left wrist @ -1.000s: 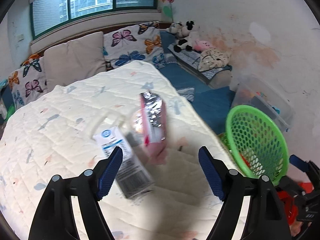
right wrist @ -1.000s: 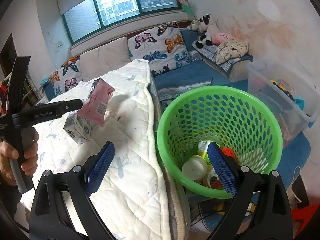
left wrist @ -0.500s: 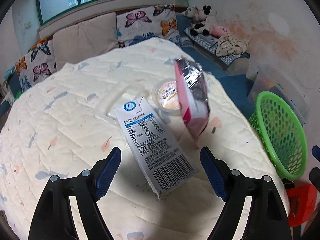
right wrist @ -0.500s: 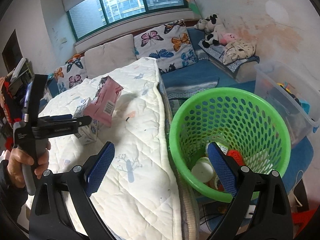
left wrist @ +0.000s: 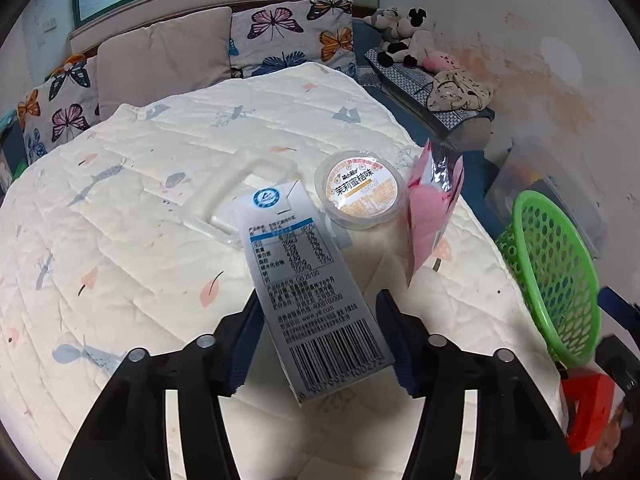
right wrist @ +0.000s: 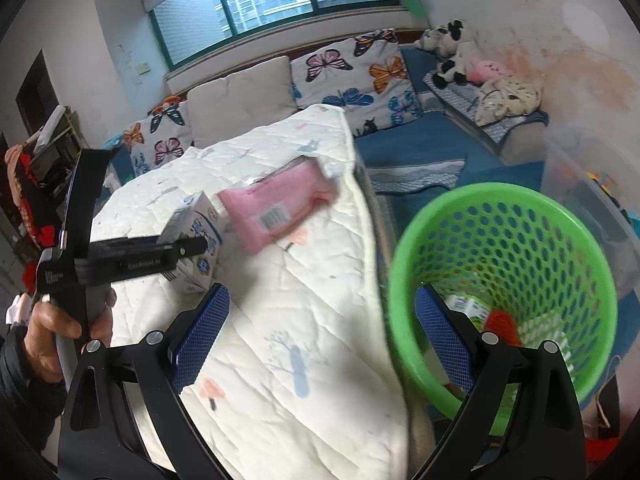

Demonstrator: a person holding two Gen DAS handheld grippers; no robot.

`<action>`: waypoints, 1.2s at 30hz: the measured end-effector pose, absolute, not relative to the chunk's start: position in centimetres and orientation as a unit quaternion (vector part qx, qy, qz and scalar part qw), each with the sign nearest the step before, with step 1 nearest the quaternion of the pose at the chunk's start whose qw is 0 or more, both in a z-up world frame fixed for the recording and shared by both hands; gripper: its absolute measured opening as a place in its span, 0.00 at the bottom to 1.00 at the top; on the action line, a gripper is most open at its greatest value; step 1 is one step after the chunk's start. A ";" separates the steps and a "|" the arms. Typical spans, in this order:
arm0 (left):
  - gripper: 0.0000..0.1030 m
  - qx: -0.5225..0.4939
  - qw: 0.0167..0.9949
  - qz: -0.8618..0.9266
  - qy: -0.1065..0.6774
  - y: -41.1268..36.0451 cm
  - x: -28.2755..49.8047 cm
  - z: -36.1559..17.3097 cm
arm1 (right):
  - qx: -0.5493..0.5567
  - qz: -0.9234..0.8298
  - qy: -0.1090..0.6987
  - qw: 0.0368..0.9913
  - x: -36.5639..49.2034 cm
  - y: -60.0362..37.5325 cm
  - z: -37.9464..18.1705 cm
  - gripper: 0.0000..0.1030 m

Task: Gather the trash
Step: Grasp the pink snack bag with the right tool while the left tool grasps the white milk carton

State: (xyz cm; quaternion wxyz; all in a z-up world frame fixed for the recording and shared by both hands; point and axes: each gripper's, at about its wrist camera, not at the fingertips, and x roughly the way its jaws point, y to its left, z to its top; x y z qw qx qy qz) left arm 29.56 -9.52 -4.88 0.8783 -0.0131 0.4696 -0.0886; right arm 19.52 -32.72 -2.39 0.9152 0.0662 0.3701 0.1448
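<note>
My left tongs [left wrist: 318, 340] closing around the carton [left wrist: 304, 280], its long axis running away from me; right tongs [right wrist: 320, 344] open, empty.

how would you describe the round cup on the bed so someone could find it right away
Start at the white quilted bed, then look toward its edge nearest the green basket. There, the round cup sits between the milk carton and the pink packet. It is the only round, low item, with an orange and white printed lid.

"www.yili.com" on milk carton [left wrist: 308, 280]; "茉莉蜜桔味" on cup lid [left wrist: 362, 190]; "GenRobot.AI" on left tongs [right wrist: 192, 250]
</note>
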 end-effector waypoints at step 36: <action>0.57 -0.007 0.859 -0.126 0.496 -4.6 26.3 -4.1 | 0.323 0.168 0.458 0.811 35.2 -30.0 -6.4 0.81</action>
